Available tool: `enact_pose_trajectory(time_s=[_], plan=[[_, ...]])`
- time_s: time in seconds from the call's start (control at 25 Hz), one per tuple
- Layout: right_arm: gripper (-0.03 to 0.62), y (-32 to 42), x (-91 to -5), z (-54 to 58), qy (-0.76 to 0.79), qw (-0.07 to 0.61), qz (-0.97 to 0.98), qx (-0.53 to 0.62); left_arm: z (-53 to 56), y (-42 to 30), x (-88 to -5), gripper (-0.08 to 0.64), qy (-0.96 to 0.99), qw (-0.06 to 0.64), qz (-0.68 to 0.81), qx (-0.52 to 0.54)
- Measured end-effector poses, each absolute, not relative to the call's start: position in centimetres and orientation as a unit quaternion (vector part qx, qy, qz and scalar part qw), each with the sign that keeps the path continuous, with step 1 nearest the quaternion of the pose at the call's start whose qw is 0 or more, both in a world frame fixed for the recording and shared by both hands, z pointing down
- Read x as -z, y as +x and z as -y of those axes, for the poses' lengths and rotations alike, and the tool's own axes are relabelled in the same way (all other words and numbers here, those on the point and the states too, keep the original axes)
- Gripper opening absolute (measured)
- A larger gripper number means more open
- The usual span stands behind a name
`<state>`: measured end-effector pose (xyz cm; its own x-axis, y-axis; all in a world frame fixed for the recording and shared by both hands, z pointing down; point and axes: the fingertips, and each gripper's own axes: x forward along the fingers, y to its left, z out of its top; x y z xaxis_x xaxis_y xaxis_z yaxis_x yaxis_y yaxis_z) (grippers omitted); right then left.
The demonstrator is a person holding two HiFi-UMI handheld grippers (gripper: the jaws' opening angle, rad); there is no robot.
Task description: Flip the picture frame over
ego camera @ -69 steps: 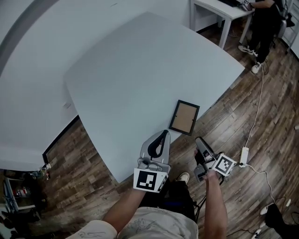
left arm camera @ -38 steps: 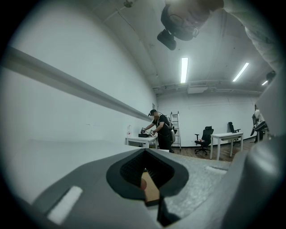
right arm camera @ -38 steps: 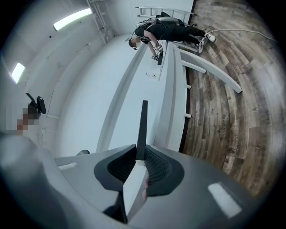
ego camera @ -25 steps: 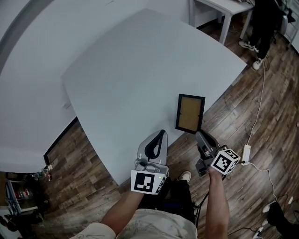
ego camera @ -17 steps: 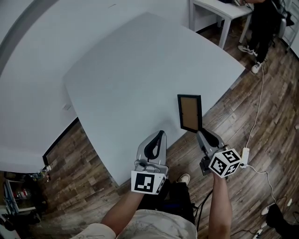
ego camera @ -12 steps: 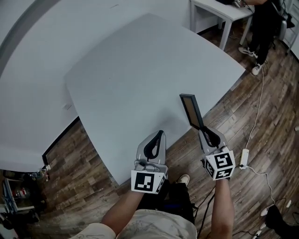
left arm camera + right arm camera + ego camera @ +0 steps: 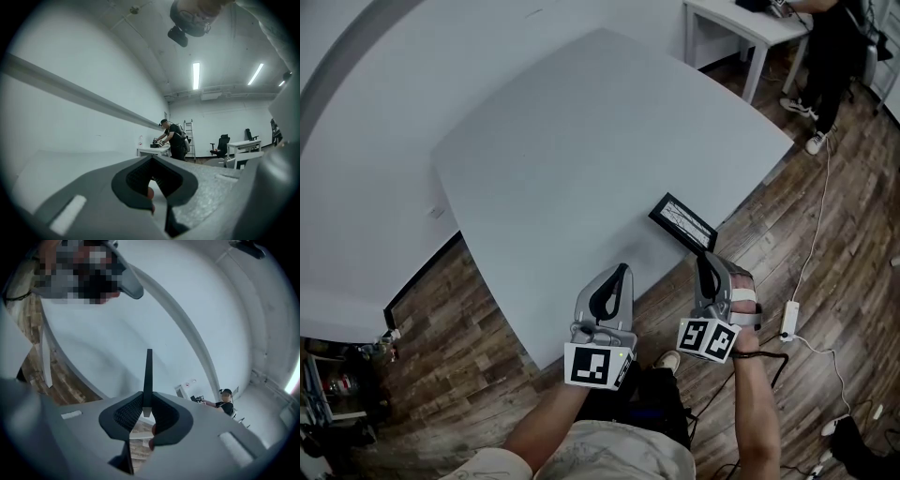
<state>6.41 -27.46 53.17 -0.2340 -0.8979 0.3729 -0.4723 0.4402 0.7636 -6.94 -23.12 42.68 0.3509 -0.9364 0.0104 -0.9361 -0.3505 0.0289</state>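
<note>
A black picture frame (image 7: 682, 222) hangs tilted over the near right edge of the pale grey table (image 7: 562, 141), its glass front turned up. My right gripper (image 7: 705, 255) is shut on the frame's near edge, with the hand rolled over behind it. In the right gripper view the frame (image 7: 149, 376) shows edge-on as a thin dark bar pinched between the pads of the right gripper (image 7: 146, 408). My left gripper (image 7: 622, 270) hovers by the table's near edge, left of the frame, shut with nothing in it. The left gripper (image 7: 152, 159) points level across the room in its own view.
A white desk (image 7: 741, 19) stands at the back right with a person (image 7: 834, 56) beside it. A power strip (image 7: 789, 319) and its cable lie on the wooden floor to the right. A grey wall runs along the left.
The frame lay back-up on the table. The right gripper took its near edge, lifted it upright and rolled it over, so the front now faces up. The left gripper stayed put.
</note>
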Motion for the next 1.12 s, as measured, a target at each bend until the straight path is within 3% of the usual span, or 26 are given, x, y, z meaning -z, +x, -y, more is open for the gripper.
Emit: enact_pose_trajectory(time_s=[0.44, 0.76, 1.12], plan=[[0.087, 4.8, -58.1, 25.8, 0.4, 0.492, 0.69, 0.35, 23.2, -7.8, -43.4, 0.0, 0.817, 0.02, 0.577, -0.002], [0.092, 3.6, -59.8, 25.4, 0.363, 0.507, 0.663, 0.414, 23.0, -7.8, -43.8, 0.0, 0.811, 0.026, 0.584, -0.013], [0.098, 3.3, -62.7, 25.0, 0.337, 0.536, 0.657, 0.41, 23.2, -7.8, -43.6, 0.0, 0.808, 0.026, 0.588, -0.005]])
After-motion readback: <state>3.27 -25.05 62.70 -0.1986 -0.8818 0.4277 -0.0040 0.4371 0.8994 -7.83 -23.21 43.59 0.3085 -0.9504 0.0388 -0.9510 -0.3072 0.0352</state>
